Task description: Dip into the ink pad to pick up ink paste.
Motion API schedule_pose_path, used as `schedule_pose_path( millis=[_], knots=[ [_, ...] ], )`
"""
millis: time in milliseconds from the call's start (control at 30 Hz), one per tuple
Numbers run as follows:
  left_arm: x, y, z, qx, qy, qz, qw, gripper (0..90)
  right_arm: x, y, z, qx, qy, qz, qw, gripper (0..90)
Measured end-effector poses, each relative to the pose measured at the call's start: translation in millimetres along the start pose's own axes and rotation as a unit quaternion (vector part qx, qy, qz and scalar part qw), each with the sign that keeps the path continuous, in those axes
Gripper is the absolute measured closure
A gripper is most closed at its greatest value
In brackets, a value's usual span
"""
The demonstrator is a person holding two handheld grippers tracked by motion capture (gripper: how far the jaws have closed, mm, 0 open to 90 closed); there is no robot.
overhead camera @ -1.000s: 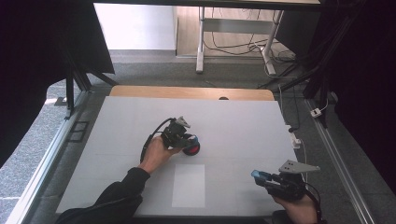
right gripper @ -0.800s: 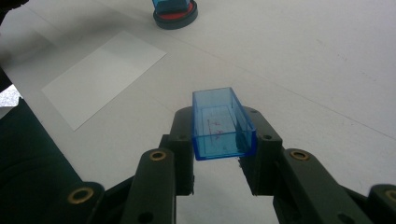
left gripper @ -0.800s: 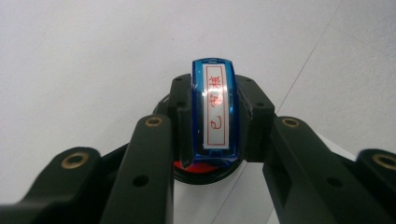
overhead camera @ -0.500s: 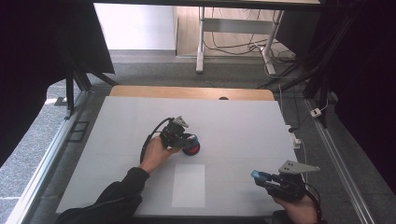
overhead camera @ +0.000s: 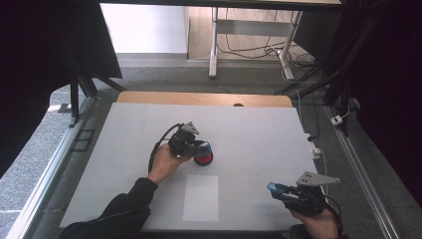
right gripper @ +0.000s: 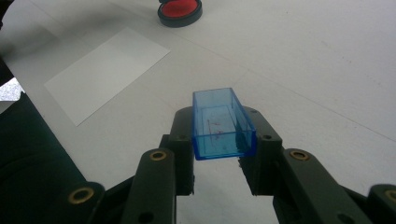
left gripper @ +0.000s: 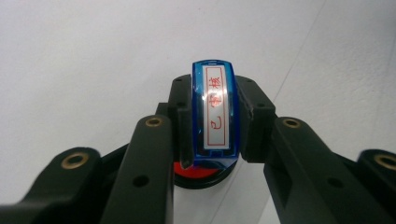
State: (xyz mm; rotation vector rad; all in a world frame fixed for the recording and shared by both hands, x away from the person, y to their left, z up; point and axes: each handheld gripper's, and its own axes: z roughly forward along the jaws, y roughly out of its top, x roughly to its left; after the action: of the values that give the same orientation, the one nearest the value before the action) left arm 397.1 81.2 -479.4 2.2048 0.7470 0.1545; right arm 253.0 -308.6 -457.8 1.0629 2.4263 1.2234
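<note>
My left gripper (overhead camera: 198, 147) is shut on a blue stamp (left gripper: 215, 112) with a white label of red characters on its top. It holds the stamp upright over a round black ink pad with a red centre (overhead camera: 204, 159), near the table's middle. In the left gripper view the ink pad (left gripper: 200, 173) peeks out just under the stamp. At the front right, my right gripper (overhead camera: 276, 189) is shut on a clear blue stamp cap (right gripper: 222, 123), its open end facing away. The ink pad (right gripper: 180, 10) lies far ahead in the right gripper view.
A white sheet of paper (overhead camera: 201, 197) lies flat on the grey table (overhead camera: 259, 134), in front of the ink pad and left of the right gripper. A wooden strip (overhead camera: 199, 98) runs along the table's far edge. Beyond it stand metal desk legs and cables.
</note>
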Motion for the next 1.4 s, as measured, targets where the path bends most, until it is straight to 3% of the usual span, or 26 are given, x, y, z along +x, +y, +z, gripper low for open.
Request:
schedule_pose_path(
  millis=[367, 1400],
  knots=[
    [-5.4, -1.1, -17.3, -0.020, -0.025, -0.005, 0.9995, 70.4, 0.1, -0.2, -0.3, -0.003, 0.001, 0.001, 1.0000, 67.9],
    [-41.9, -14.9, -63.0, -0.046, -0.061, 0.016, 0.9970, 70.3, 0.5, -0.1, -0.5, -0.003, 0.000, -0.001, 1.0000, 67.9]
  ],
)
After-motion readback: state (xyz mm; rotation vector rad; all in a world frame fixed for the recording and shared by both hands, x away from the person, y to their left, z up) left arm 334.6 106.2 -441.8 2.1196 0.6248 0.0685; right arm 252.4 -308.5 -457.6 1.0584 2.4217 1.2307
